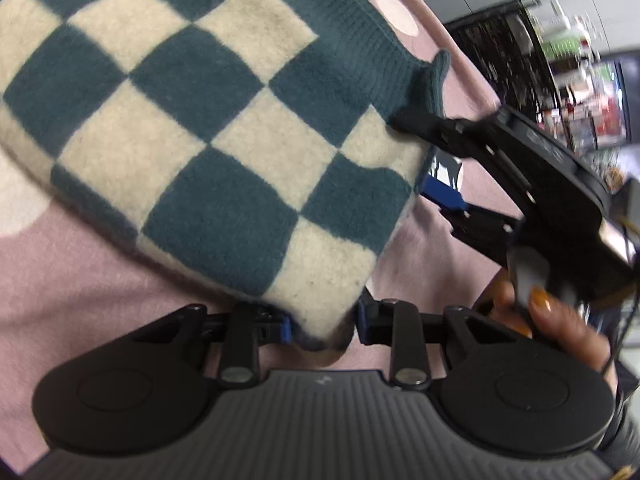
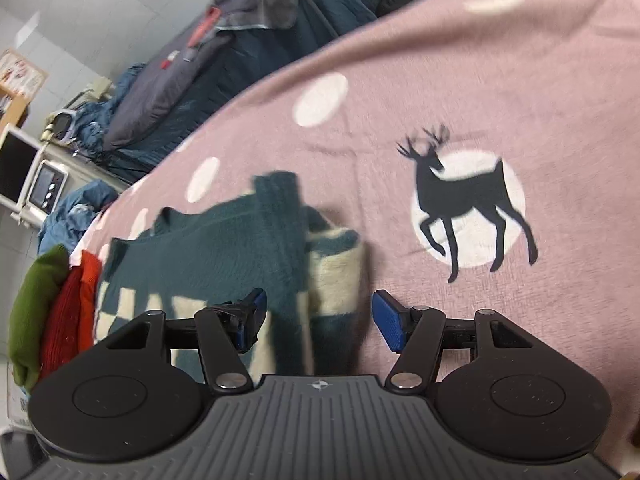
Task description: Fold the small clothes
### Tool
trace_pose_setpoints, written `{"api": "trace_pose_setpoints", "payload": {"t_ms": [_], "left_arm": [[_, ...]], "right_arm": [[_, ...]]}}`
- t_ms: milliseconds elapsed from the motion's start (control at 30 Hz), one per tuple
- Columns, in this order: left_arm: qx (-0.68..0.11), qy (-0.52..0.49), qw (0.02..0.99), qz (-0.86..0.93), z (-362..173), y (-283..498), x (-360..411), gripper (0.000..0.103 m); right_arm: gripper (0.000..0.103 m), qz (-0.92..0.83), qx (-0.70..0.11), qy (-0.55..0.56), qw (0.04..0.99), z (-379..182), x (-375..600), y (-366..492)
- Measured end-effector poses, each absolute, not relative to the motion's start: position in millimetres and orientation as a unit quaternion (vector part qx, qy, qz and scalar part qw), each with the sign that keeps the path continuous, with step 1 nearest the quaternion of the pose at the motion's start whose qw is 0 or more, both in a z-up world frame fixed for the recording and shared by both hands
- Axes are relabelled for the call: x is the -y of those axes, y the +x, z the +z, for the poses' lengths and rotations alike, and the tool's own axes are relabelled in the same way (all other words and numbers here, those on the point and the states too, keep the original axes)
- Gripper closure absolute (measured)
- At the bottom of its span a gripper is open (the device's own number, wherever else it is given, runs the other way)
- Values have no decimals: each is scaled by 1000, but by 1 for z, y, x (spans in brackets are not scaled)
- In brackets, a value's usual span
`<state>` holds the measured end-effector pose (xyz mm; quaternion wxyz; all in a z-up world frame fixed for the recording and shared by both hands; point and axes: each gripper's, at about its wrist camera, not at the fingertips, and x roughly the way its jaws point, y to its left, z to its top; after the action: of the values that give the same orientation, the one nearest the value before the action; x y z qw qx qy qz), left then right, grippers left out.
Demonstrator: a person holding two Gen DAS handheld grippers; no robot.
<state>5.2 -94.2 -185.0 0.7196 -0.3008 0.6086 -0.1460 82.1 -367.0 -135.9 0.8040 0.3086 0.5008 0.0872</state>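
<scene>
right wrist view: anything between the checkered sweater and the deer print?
Nothing. Between the checkered sweater and the deer print, the right wrist view shows only bare pink blanket.

pink blanket (image 2: 440, 92) under jaws | deer print (image 2: 468, 196) ahead-right of right jaws | green, red knits (image 2: 52, 312) left, possibly folded

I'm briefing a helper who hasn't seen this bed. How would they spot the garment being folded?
Find the pink blanket printed with white dots and a black deer. The checked sweater lies on it, beside a stack of plain green and red knits. It alone has teal and cream squares with a teal ribbed hem.
</scene>
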Motion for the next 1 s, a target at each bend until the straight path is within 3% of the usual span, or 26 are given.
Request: {"api": "trace_pose_setpoints", "payload": {"t_ms": [100,167,233,333,433,733,1000], "left_arm": [[-614,-286,721,-146,-183,8,99,77],[-618,-285,719,-144,-183,10,98,77],[-620,-279,719,-146,-183,12,99,77],[-621,-285,715,-148,-183,13,98,77],[-619,-290,713,-157,-186,9,92,78],[-589,-334,710,-193,-163,11,53,84],[-543,-408,713,-173,-132,12,-33,84]], "right_arm": [[6,95,-483,341,801,-142,373,79],[15,97,-481,346,800,-144,375,77],[40,97,-483,351,796,-146,377,76],[57,103,-492,362,785,-148,375,76],[67,97,-489,349,794,-143,370,76],[73,89,-456,344,816,-98,344,75],[74,86,-429,406,802,-62,297,86]]}}
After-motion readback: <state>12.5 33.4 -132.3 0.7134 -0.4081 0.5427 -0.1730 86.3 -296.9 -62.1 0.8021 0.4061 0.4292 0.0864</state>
